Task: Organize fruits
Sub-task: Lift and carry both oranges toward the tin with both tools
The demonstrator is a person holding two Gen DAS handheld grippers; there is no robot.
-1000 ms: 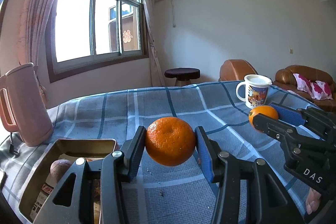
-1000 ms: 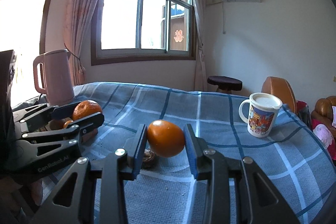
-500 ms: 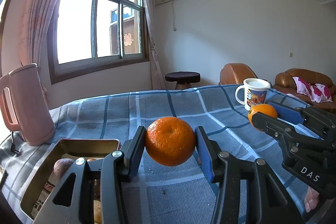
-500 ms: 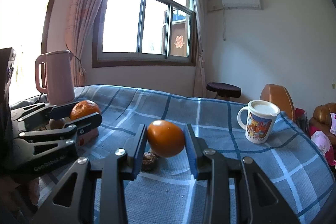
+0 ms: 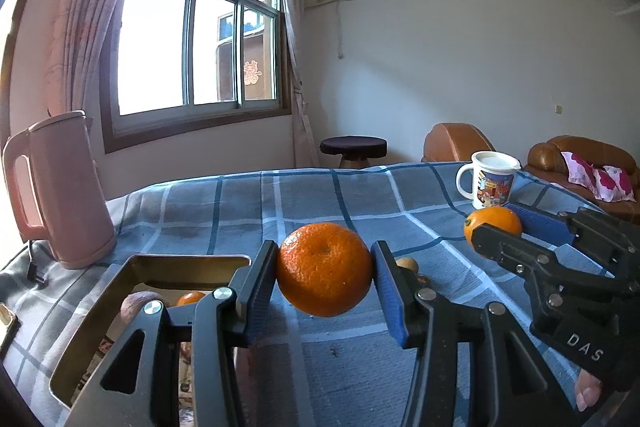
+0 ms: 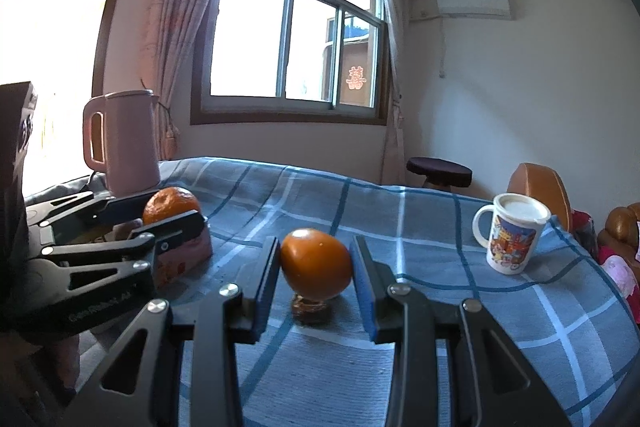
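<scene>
Left wrist view: the left gripper [image 5: 324,269] is clamped on a round, dimpled orange tangerine [image 5: 324,269], held above the blue plaid tablecloth [image 5: 304,203] just right of the gold metal tin [image 5: 132,267]. Further right of the tin, the right gripper [image 6: 316,267] is clamped on a smooth, egg-shaped orange fruit [image 6: 316,265].

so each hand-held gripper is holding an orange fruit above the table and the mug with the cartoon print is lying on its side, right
Not quite: the mug stands upright on the blue checked tablecloth, as the right wrist view shows. The rest holds: the left hand-held gripper grips a mandarin, and the right hand-held gripper grips a smooth orange fruit.
</scene>
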